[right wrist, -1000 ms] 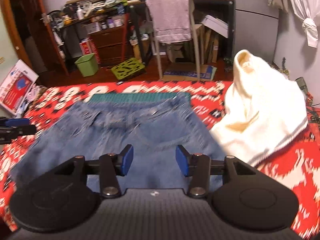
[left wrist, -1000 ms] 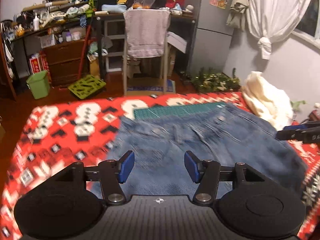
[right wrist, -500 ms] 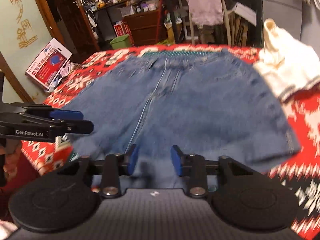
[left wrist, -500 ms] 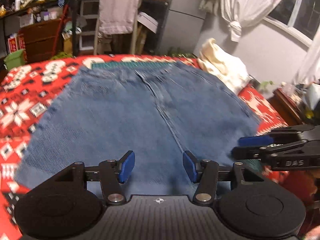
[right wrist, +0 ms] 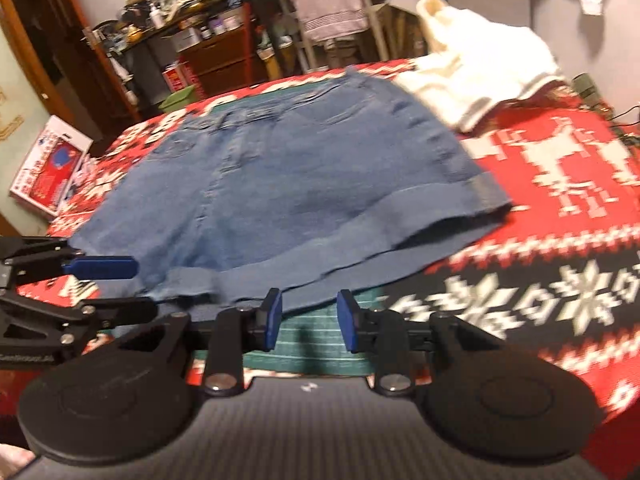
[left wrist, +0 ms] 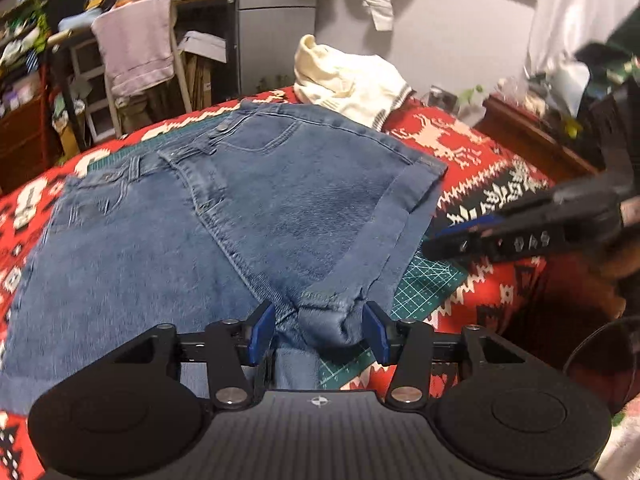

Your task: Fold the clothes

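Denim shorts (left wrist: 192, 216) lie flat on a red knitted-pattern blanket (left wrist: 472, 148), over a green gridded cutting mat (left wrist: 424, 284). At their crotch seam, the left claw (left wrist: 319, 330) stands spread around bunched cloth. Just off the cuffed hem, the right claw (right wrist: 309, 320) gapes empty. Beyond the waistband sits a cream ribbed sweater (left wrist: 348, 76).

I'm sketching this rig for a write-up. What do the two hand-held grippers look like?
Both look alike: the left gripper and right gripper have black linkage arms with silver pivot screws, two round black discs, a ribbed dark grey body with a small crosshair mark, and blue pads on the fingers. White lettering on one side is too blurred to read.
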`<state>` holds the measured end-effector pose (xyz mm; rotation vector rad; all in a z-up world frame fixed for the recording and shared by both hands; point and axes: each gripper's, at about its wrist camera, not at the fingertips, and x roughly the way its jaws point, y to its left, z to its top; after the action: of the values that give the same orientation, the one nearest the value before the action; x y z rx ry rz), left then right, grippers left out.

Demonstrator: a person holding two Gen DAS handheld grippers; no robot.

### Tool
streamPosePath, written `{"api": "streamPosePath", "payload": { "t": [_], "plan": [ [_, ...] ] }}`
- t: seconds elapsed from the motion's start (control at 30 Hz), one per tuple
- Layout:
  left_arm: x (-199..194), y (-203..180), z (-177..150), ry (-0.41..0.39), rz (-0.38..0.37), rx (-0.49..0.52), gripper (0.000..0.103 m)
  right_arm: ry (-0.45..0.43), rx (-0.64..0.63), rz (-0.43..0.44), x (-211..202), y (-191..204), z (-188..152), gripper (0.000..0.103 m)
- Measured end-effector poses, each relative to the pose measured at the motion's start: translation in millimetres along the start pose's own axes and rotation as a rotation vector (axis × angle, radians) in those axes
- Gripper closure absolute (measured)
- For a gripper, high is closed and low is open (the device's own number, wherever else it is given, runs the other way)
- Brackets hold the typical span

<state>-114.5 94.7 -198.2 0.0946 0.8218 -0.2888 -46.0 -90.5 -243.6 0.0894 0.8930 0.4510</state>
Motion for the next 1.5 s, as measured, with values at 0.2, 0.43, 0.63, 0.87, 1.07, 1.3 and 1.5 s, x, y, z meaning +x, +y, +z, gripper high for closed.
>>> {"api": "streamPosePath", "payload": {
  "t": [0.2,0.43,0.63,0.87,1.07,1.3,1.5],
  "plan": [
    [15,-16,1,0.046,0.047,0.107,0.070,-0.023,-0.016,-0.097,-3,-41,13,0.070],
    [27,-36,-2,0.058,0.087,0.249,0.070,-0.012,-0.200,-0.245,11,-71,31,0.070],
    [34,-39,-2,0.077,0.110,0.272,0.070,0.029,-0.313,-0.292,40,-85,40,0.071],
    [35,-37,-6,0.088,0.114,0.268,0.088,-0.025,-0.265,-0.257,49,-97,49,0.082],
    [24,-33,-7,0.066,0.094,0.238,0.097,-0.076,-0.123,-0.195,35,-109,50,0.102],
    [13,-29,-27,0.086,0.058,0.260,0.098,-0.064,0.068,-0.169,35,-136,44,0.101],
    [14,-31,-27,0.074,0.067,0.281,0.094,-0.063,0.095,-0.175,31,-132,41,0.095]
  ]
}}
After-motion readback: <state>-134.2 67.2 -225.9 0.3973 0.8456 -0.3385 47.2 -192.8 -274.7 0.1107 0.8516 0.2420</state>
